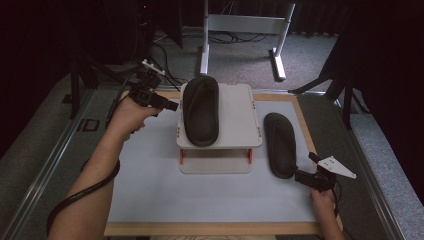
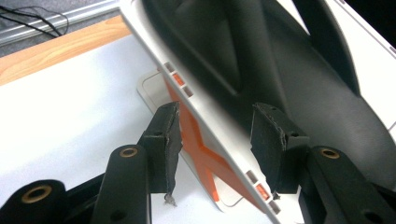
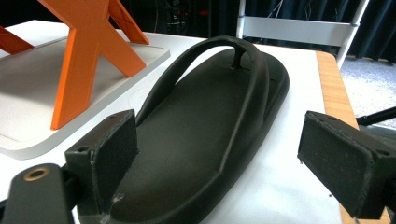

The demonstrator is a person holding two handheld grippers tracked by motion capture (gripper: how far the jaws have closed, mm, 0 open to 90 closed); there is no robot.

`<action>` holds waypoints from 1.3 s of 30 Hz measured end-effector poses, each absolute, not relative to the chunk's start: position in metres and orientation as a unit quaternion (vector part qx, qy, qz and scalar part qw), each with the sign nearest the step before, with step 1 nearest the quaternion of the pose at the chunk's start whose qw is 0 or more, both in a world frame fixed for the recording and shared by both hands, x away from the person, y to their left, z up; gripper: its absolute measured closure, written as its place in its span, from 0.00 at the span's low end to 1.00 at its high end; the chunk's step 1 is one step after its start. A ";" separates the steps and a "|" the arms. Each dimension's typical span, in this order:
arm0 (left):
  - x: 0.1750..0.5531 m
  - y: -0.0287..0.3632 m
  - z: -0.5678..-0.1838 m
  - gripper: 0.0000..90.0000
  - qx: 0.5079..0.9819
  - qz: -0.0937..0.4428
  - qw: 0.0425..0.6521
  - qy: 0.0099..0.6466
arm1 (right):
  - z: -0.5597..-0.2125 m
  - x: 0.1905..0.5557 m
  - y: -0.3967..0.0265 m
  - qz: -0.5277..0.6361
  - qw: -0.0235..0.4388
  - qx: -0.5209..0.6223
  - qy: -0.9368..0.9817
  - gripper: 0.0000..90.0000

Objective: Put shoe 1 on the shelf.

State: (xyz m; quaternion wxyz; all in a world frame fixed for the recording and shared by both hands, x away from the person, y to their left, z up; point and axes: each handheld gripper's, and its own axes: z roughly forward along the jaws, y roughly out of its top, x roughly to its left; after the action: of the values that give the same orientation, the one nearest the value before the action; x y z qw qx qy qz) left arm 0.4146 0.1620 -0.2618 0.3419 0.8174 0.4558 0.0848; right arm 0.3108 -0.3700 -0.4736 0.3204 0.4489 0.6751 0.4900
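A black flip-flop (image 1: pixel 201 110) lies on the top shelf of a white two-tier stand (image 1: pixel 237 115) with orange supports. A second black flip-flop (image 1: pixel 280 145) lies on the white mat to the stand's right. My left gripper (image 1: pixel 174 105) is at the shelf's left edge. In the left gripper view its jaws (image 2: pixel 215 116) stand apart, with the shelf's rim (image 2: pixel 154 46) and the upper flip-flop (image 2: pixel 280 60) just beyond them and nothing pressed. My right gripper (image 1: pixel 299 176) sits at the heel of the table flip-flop (image 3: pixel 219 84), wide open (image 3: pixel 222 130) on either side of it.
The white mat (image 1: pixel 200 195) has a wooden border and lies on a grey carpeted floor. A white desk frame (image 1: pixel 245 25) and cables are behind it. Dark tripod legs (image 1: pixel 345 95) stand at the right. The stand's orange cross brace (image 3: pixel 88 56) rises left of the right gripper.
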 end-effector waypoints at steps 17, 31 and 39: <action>0.383 0.204 -0.309 0.58 0.788 0.098 0.397 0.460 | -0.474 0.311 -0.369 0.485 0.319 0.449 0.680 0.13; 0.359 0.232 -0.370 0.56 0.765 0.126 0.429 0.463 | -0.474 0.312 -0.369 0.486 0.317 0.447 0.681 0.13; 0.345 0.240 -0.401 0.56 0.749 0.163 0.456 0.452 | -0.474 0.312 -0.370 0.492 0.315 0.448 0.677 0.13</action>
State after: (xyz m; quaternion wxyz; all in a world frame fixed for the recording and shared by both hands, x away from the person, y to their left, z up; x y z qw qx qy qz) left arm 0.3448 0.2400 -0.4013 0.4562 0.7492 0.4516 0.1631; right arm 0.3118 -0.3698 -0.4742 0.3146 0.4482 0.6767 0.4921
